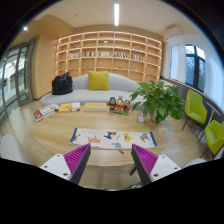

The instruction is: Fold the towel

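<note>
towel [112, 139] flat on table [50, 130], hand-held gripper [110, 160] wide open, holding nothing

Gripper [110, 160] held level, pointing forward. Jaws spread wide apart, nothing between them, nothing touched. Left finger's magenta pad [76, 158] and right finger's magenta pad [145, 159] face inward across gap. Holding hand out of sight.
</note>
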Motion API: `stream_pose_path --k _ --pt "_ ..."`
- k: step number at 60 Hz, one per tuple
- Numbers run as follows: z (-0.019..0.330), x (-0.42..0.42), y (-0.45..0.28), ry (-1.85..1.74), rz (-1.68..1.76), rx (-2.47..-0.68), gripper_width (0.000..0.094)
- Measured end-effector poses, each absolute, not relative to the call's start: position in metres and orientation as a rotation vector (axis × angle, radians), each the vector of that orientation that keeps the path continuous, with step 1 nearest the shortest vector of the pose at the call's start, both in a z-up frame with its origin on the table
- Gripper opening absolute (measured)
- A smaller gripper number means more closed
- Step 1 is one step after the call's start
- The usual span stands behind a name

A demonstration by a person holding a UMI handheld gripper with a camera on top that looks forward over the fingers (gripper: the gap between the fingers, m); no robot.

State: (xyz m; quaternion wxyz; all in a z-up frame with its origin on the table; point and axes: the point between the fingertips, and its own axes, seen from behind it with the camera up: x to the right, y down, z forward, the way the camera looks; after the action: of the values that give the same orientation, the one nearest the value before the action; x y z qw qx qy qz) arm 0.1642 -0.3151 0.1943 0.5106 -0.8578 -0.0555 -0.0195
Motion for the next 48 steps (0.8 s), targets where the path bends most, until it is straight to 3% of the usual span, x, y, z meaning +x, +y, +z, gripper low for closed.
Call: stream_pose_path --k 12,24,48 --pt "0.15 0.143 -0.306 -0.171 -0.046 -2.141 0.085" --pt "0.089 0.064 -0.277 -0.234 0.081 -2.217 0.0855" --pt "0.004 -0.034 -0.125 -0.199 0.097 -2.263 0.085"
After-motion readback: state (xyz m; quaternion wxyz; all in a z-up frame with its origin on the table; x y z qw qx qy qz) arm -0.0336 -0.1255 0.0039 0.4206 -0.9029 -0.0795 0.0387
